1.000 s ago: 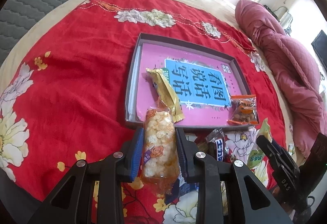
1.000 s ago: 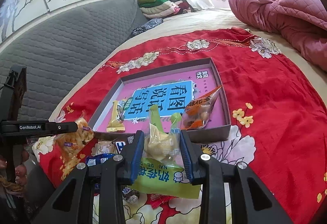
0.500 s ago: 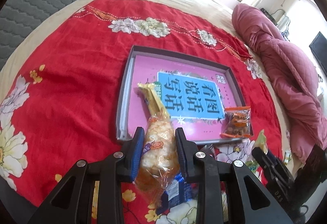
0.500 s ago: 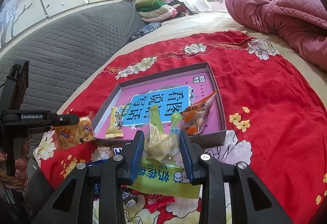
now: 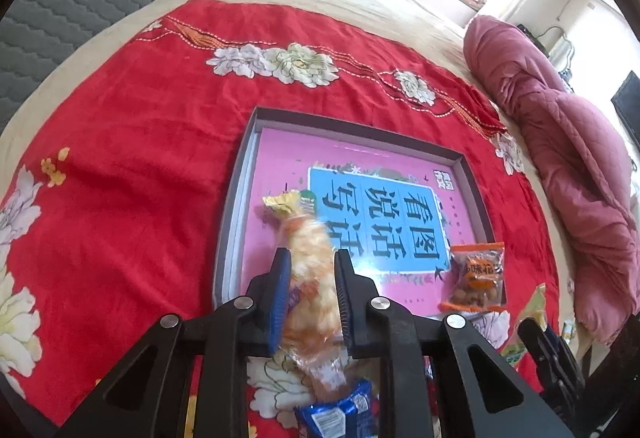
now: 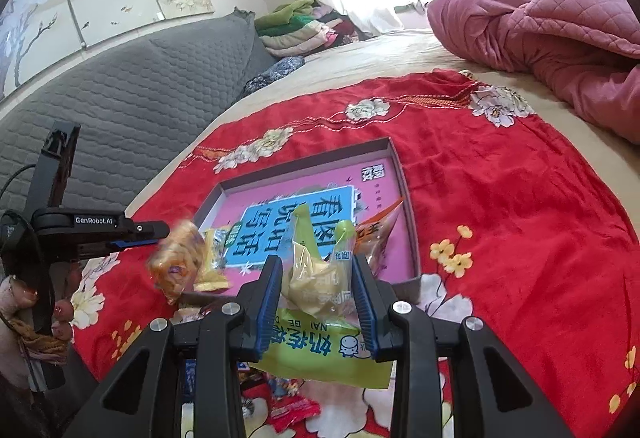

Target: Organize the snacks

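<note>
My left gripper (image 5: 309, 258) is shut on an orange rice-cracker pack (image 5: 311, 290), held above the near edge of the grey tray (image 5: 236, 198) with its pink and blue printed bottom. The same pack (image 6: 176, 262) hangs from the left gripper in the right wrist view. My right gripper (image 6: 318, 266) is shut on a green bag of pale snacks (image 6: 316, 278), just short of the tray's near wall (image 6: 414, 278). In the tray lie a yellow wrapped bar (image 5: 282, 202) and an orange nut packet (image 5: 476, 274).
The tray sits on a red flowered blanket (image 5: 132, 166) on a bed. Loose snack packs lie near me, among them a blue one (image 5: 340, 414). A pink quilt (image 5: 568, 174) is heaped to the right, a grey padded headboard (image 6: 132, 102) to the left.
My left gripper has lifted the cracker pack and carried it forward over the tray's near edge. My right gripper has risen slightly with the green bag, still just short of the tray.
</note>
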{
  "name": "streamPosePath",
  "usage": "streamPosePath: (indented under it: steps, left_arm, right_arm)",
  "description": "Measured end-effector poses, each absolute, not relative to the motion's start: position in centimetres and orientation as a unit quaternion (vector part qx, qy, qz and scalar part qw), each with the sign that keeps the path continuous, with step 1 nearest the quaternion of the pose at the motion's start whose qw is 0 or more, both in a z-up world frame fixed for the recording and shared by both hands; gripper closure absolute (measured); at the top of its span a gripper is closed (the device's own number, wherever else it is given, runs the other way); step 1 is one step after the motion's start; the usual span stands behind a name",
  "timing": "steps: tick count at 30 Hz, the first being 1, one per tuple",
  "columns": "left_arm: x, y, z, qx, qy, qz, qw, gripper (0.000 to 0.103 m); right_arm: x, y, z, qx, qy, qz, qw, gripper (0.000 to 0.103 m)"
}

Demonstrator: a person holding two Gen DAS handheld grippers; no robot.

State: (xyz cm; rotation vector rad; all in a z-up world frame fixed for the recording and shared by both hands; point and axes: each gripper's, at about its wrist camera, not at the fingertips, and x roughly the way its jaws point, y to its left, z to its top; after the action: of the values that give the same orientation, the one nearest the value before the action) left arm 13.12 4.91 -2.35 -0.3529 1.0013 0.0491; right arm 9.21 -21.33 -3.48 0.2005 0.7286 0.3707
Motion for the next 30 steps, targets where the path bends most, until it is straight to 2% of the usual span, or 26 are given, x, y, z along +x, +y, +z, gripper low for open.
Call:
streamPosePath:
  steps: [30]
  left_arm:
    - [16.1, 6.2, -6.0, -0.177, 0.480, 0.023, 0.859, 0.078]
  right_arm:
    - [15.2, -20.5, -7.3, 0.074, 0.374, 0.160, 0.910, 0.068]
